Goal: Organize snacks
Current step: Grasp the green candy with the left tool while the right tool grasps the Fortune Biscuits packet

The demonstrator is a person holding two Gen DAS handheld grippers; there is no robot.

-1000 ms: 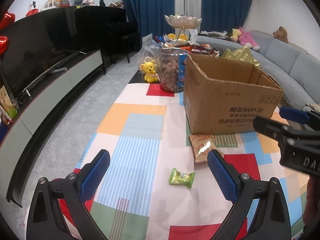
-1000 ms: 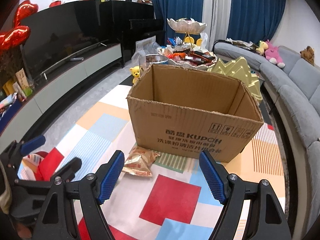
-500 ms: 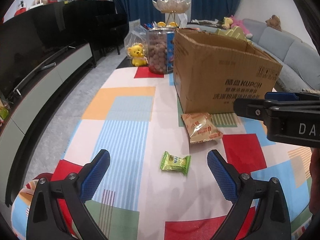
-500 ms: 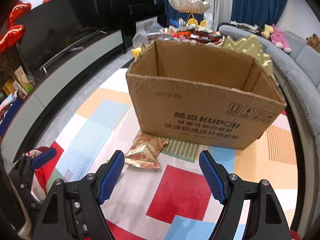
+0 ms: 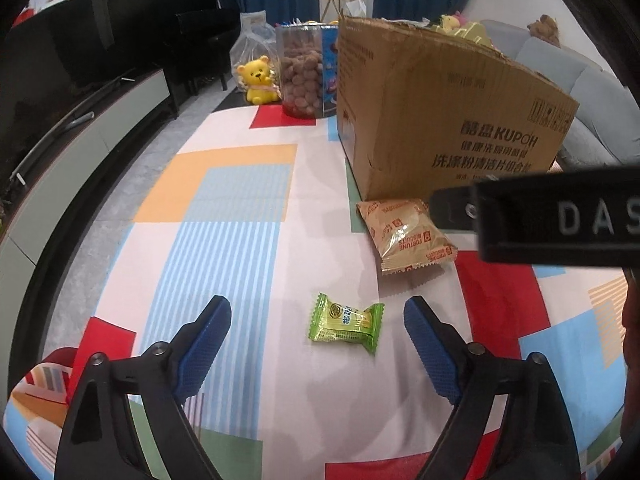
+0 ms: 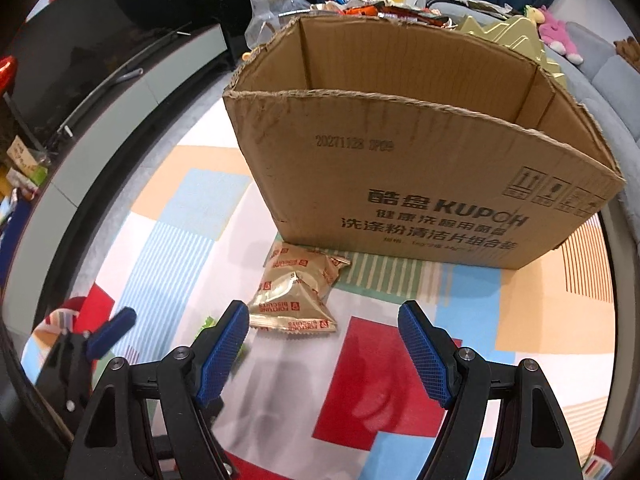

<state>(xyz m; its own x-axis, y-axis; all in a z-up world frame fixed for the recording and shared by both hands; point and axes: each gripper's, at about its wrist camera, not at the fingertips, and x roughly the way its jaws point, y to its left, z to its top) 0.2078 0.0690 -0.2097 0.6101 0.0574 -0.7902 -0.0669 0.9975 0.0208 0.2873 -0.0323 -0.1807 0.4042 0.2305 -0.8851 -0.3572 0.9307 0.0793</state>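
The green candy [image 5: 346, 323] lies flat on the patterned cloth [image 5: 224, 208], well in from its edges, its long axis running across between the blue pads, crimped ends toward each. The left gripper [image 5: 318, 344], wide and empty, has just been closing around it; a lower reach and squeeze seem needed next. The gold biscuit packet [image 6: 294, 290] lies against the cardboard box [image 6: 400, 168], ahead of the right gripper [image 6: 322, 350], also wide and empty
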